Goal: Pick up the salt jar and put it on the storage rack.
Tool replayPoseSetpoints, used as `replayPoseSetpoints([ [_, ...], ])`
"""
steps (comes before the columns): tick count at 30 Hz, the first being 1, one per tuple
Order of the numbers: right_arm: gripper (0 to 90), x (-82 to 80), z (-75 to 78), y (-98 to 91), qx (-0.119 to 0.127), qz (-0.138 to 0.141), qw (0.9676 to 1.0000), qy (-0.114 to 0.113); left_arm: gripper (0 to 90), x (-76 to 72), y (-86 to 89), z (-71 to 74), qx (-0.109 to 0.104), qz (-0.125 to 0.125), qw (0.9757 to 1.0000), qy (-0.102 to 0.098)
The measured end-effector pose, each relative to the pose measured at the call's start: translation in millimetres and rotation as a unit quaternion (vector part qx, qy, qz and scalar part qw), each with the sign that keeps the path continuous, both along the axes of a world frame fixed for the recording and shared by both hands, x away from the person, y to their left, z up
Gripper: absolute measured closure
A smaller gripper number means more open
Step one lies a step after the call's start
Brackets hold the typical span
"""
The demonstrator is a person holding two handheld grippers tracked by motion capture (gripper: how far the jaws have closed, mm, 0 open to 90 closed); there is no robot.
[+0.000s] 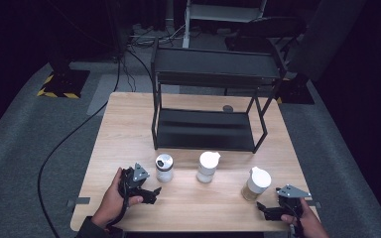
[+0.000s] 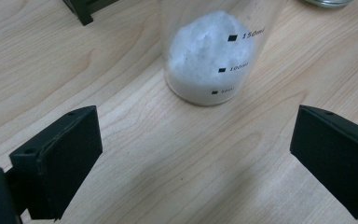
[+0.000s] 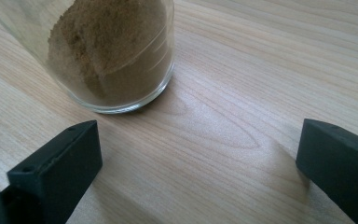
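Three jars stand in a row on the wooden table (image 1: 129, 114). The left jar (image 1: 164, 167) has a metal lid and holds white powder (image 2: 209, 51), with volume marks on its glass. The middle jar (image 1: 208, 166) has a white lid. The right jar (image 1: 256, 184) has a white lid and holds brown powder (image 3: 112, 46). My left gripper (image 1: 154, 191) is open just in front of the left jar, nothing between its jaws. My right gripper (image 1: 262, 207) is open close to the right jar, with bare wood between its jaws.
A black two-level metal rack (image 1: 213, 99) stands at the back of the table, behind the jars. A small round grey object (image 1: 227, 108) lies beside the rack's back right. Cables run over the grey floor at the left.
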State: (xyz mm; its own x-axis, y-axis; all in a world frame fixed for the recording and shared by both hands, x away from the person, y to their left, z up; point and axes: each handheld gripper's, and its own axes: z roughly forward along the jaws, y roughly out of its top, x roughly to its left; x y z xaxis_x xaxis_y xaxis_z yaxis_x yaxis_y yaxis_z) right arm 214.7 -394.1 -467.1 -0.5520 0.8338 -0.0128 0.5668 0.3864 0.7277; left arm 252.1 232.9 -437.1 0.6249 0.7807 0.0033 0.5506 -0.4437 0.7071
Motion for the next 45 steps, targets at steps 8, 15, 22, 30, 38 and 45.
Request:
replayPoseSetpoints([
  [8,0.0,-0.1,-0.1,-0.1,0.000,0.000,1.0000,0.000,2.1,4.2,-3.9,1.5,-0.003,-0.005,1.0000,-0.003],
  [15,0.0,-0.1,-0.1,0.0,0.000,0.000,1.0000,0.000,2.1,8.4,-7.1,2.9,-0.008,-0.010,0.9999,-0.005],
  [22,0.0,0.1,0.2,0.1,0.000,0.000,1.0000,0.000,2.2,12.6,-11.0,3.7,-0.012,-0.013,0.9998,-0.004],
  [30,0.0,0.0,0.2,0.3,0.000,0.000,1.0000,0.000,2.2,19.1,-14.5,3.8,-0.018,-0.019,0.9996,-0.004],
  [38,0.0,0.1,0.3,0.3,-0.001,0.000,1.0000,0.001,2.3,25.1,-16.9,4.5,-0.025,-0.018,0.9995,-0.003],
  [45,0.0,0.1,0.4,0.5,-0.001,-0.001,1.0000,0.001,2.5,30.4,-17.3,4.6,-0.032,-0.012,0.9994,-0.003],
])
